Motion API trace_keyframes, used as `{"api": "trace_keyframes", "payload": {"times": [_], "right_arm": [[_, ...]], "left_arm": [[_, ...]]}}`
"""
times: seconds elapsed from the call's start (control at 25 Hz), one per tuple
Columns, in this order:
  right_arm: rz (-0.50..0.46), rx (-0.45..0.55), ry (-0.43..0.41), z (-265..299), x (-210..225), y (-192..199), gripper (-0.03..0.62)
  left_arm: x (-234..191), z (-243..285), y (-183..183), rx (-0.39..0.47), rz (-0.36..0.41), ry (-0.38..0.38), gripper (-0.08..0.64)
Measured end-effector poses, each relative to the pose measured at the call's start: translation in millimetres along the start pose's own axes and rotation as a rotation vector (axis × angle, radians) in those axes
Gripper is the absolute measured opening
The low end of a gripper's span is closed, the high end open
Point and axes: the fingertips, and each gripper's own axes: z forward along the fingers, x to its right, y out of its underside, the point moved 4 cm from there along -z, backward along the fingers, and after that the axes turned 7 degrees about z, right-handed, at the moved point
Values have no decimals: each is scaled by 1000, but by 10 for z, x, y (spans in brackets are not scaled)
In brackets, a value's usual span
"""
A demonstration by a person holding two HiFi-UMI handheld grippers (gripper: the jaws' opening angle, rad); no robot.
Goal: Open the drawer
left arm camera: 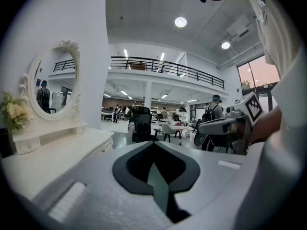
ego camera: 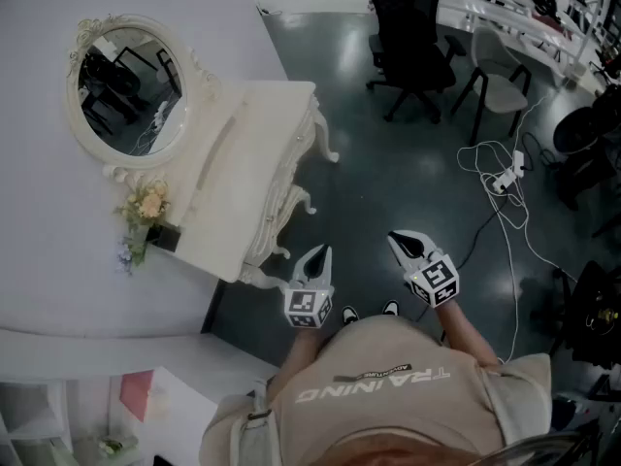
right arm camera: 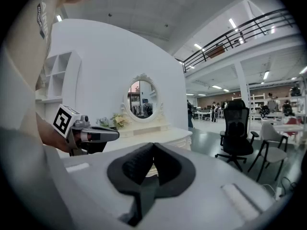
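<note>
Approach is judged to be the step in hand, since nothing has yet been taken hold of. The left gripper (ego camera: 323, 252) and the right gripper (ego camera: 396, 238) are held side by side in front of the person's chest, over bare floor, both aimed roughly level. In each gripper's own view the jaws are seen pressed together at the tips with nothing between them.

The drawer (left arm camera: 106, 145) is set in the front of the white dressing table (ego camera: 243, 183), under the top's edge, where a small knob can just be made out in the left gripper view (its exact outline cannot be traced from the head view). The table stands against the wall, with an oval mirror (ego camera: 131, 90) and a bunch of flowers (ego camera: 146, 207) at its back. The left gripper is near the table's nearer corner but not touching it; the right gripper is further out.

For the next move, one gripper would have to be turned toward the table's front and its jaws spread. The knob would then be closed on and the drawer drawn straight out along its run. The left gripper is judged the better placed.
</note>
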Motion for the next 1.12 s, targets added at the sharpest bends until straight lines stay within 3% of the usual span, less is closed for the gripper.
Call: {"api": "trace_keyframes", "payload": {"times": [0.52,0.72,0.92,1.12], "right_arm": [[9,32,59,275,93,-79,3],[26,33,89,393,132,-45,3],[44,7,132,513,99,57,3],[75,-13,163,674,57,164,3]], "left_arm": [[-326,354,-173,27,63,65,6],[-436,488,-79,21,53,88,6],[-640,565,-12,46,68,58,6],[-816,722,158,18,38,105,6]]}}
